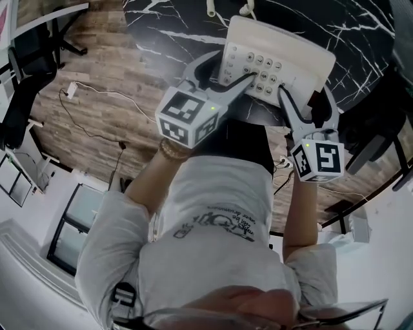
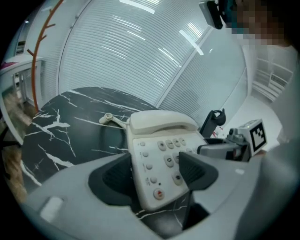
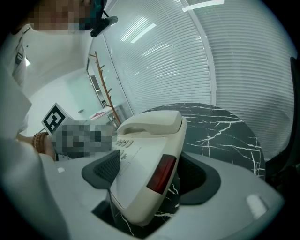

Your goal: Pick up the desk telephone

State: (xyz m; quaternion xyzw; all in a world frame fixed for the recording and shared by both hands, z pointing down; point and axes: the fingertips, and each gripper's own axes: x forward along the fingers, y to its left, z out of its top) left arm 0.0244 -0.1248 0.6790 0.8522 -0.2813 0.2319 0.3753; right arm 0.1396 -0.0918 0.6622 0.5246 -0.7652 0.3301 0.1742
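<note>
The cream desk telephone (image 1: pixel 284 45) hangs tilted just above the round black marble table (image 1: pixel 168 19), its handset (image 2: pixel 161 122) resting in the cradle. My left gripper (image 1: pixel 233 69) clamps its near left corner, one pad (image 2: pixel 194 171) on the keypad and the other (image 2: pixel 115 178) against the left side. My right gripper (image 1: pixel 304 93) holds the right side of the body. In the right gripper view, one pad (image 3: pixel 108 169) lies on the telephone's (image 3: pixel 150 150) top face and the other (image 3: pixel 197 180) behind its red-windowed side. A pale cord end (image 2: pixel 110 118) lies on the table behind.
Wood floor lies left of the table, with a cable and plug (image 1: pixel 71 90) and a dark office chair (image 1: pixel 19 97). Another dark chair (image 1: pixel 381 129) stands at the right. A thin coat stand (image 2: pixel 40 47) and a wall of white blinds rise beyond the table.
</note>
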